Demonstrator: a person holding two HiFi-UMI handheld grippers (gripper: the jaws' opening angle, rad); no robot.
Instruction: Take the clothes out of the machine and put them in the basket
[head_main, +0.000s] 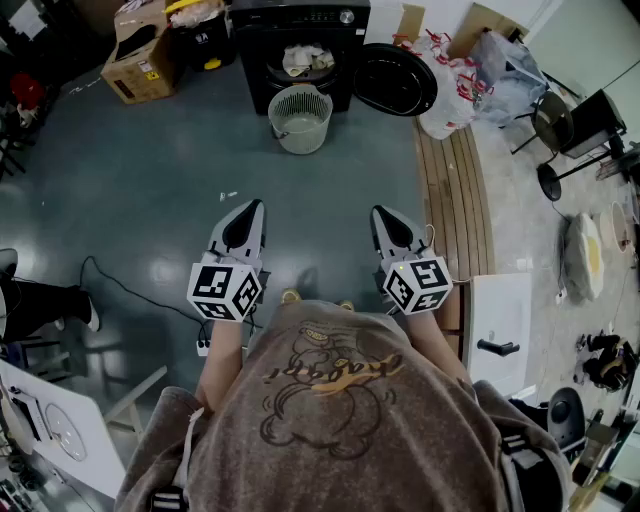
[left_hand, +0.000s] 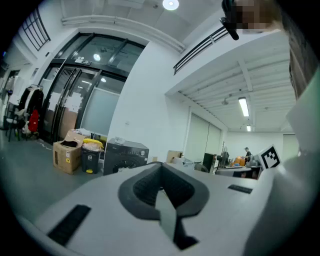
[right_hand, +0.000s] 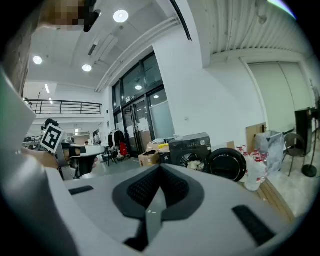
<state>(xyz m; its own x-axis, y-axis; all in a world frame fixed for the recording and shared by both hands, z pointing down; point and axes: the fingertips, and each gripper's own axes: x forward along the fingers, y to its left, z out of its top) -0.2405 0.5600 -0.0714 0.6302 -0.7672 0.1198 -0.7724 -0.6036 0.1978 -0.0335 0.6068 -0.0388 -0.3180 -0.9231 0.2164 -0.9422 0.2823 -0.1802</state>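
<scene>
A black washing machine (head_main: 300, 40) stands at the far end of the floor with its round door (head_main: 394, 79) swung open to the right. Pale clothes (head_main: 305, 60) fill its drum. A grey slatted basket (head_main: 300, 118) sits on the floor right in front of it. My left gripper (head_main: 248, 208) and right gripper (head_main: 385, 215) are held side by side close to my body, far back from the machine, both shut with nothing in them. The right gripper view shows the machine (right_hand: 190, 148), the clothes (right_hand: 197, 163) and the door (right_hand: 227, 164) in the distance.
A cardboard box (head_main: 143, 55) and a black bin (head_main: 205, 45) stand left of the machine. White bags (head_main: 450, 95) lie to its right, past a wooden slatted strip (head_main: 455, 195). A cable (head_main: 125, 285) runs over the floor at the left. A white cabinet (head_main: 500, 330) is at my right.
</scene>
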